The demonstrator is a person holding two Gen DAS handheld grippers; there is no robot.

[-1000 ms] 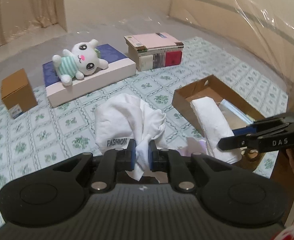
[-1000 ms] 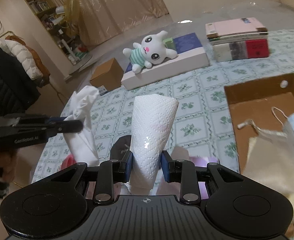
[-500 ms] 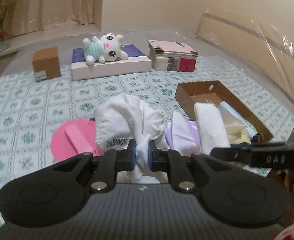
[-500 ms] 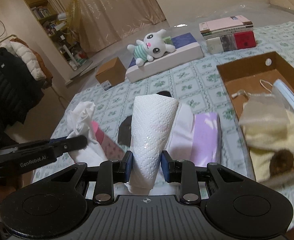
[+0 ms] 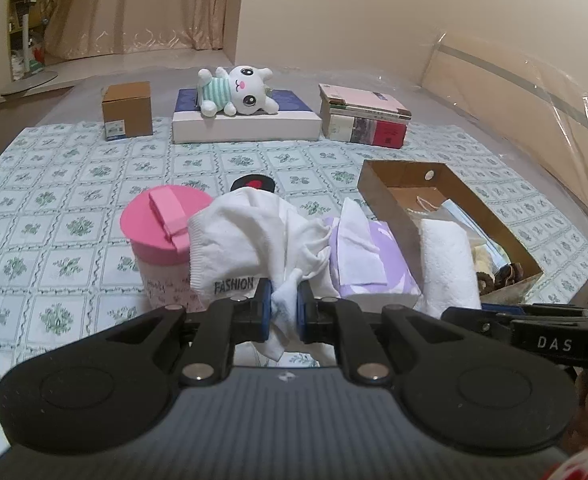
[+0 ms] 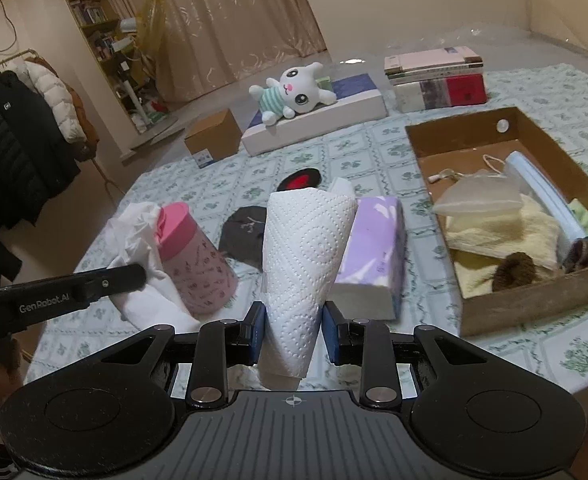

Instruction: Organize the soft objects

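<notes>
Since a second ago both views have pulled back, bringing a pink-lidded container [image 5: 161, 236] and purple tissue pack [image 5: 374, 260] into sight. The left tool [image 5: 283, 304] pinches a white sock [image 5: 249, 240] that bunches just ahead of its tips; the right tool [image 6: 291, 330] clamps a paper towel roll [image 6: 306, 248]. Only the right view shows the cardboard box [image 6: 534, 308] contents fully.

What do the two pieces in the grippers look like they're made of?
Left gripper pinches a white sock: soft knit fabric, probably cotton, with a ribbed cuff and printed FASHION lettering. Right gripper clamps a white paper towel: matte embossed paper with a dotted dimple pattern, loosely rolled.
</notes>
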